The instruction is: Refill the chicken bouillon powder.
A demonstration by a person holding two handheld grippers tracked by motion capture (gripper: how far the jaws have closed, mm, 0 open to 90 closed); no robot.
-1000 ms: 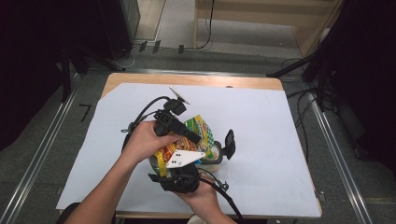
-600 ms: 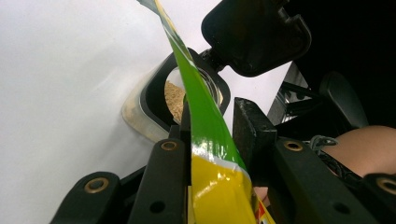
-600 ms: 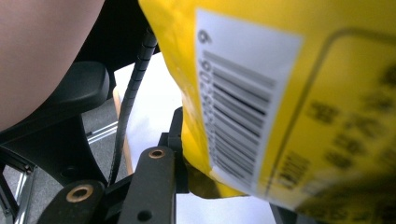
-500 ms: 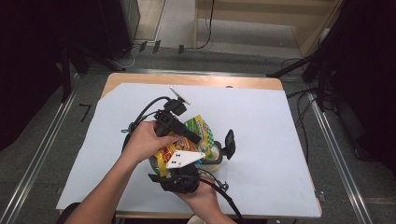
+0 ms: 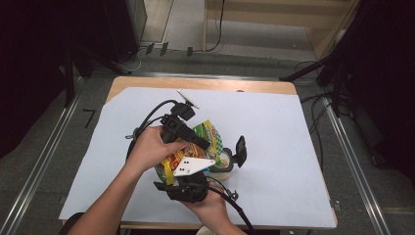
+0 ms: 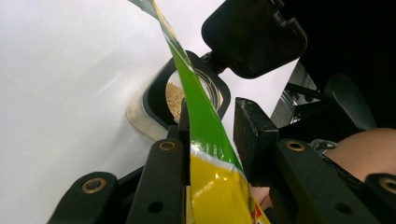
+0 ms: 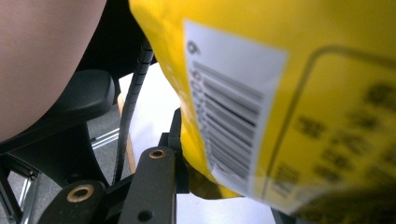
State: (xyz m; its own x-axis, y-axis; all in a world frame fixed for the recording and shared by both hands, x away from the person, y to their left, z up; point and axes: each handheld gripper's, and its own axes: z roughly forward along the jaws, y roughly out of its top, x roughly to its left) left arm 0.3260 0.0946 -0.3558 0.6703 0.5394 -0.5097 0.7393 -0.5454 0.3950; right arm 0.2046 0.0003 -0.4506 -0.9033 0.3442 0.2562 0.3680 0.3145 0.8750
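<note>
A yellow and green snack bag [image 5: 208,134] is held tilted over a small clear container [image 5: 222,164] whose black flip lid [image 5: 241,147] stands open. In the left gripper view the bag [image 6: 205,135] runs between the jaws of my left gripper [image 6: 215,121], above the container's black rim [image 6: 154,93] and the brown granules [image 6: 175,95] inside. From the left, my left gripper [image 5: 195,139] is shut on the bag's upper part. My right gripper [image 5: 191,174], under its grey plate, grips the bag's lower end. In the right gripper view the bag's barcode side [image 7: 280,93] presses against one finger [image 7: 156,186] and hides the other.
A white sheet [image 5: 274,127] covers the wooden table [image 5: 205,83]. Black cables [image 5: 151,112] trail from both grippers. Metal rails [image 5: 44,156] run along the floor on both sides, and dark equipment stands beyond the far edge.
</note>
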